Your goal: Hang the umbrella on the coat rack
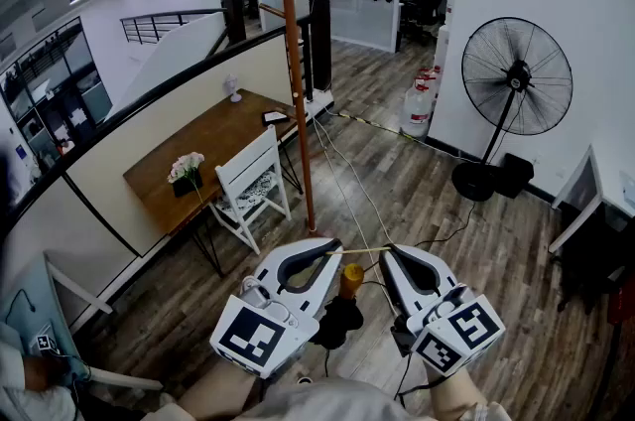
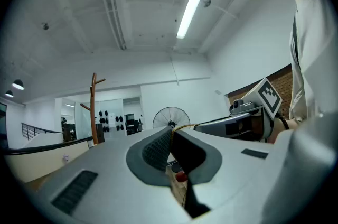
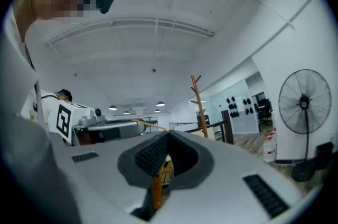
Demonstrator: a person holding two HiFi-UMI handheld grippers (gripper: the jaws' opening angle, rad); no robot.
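Observation:
A thin tan wrist cord (image 1: 359, 251) is stretched taut between the tips of my two grippers. Below it hangs the umbrella, with an orange handle (image 1: 351, 280) and a folded black canopy (image 1: 339, 320). My left gripper (image 1: 333, 250) is shut on the cord's left end, my right gripper (image 1: 388, 250) on its right end. The wooden coat rack (image 1: 296, 81) stands just beyond, slightly left, its pegs high up. In the left gripper view the cord (image 2: 182, 126) leaves the shut jaws; the rack (image 2: 93, 106) is far left. The right gripper view shows the handle (image 3: 157, 186) below shut jaws and the rack (image 3: 199, 106).
A wooden table (image 1: 213, 146) with flowers and a white chair (image 1: 253, 186) stand left of the rack along a low wall. A black floor fan (image 1: 516, 81) stands at the right by the white wall. Cables (image 1: 347, 181) run over the wood floor.

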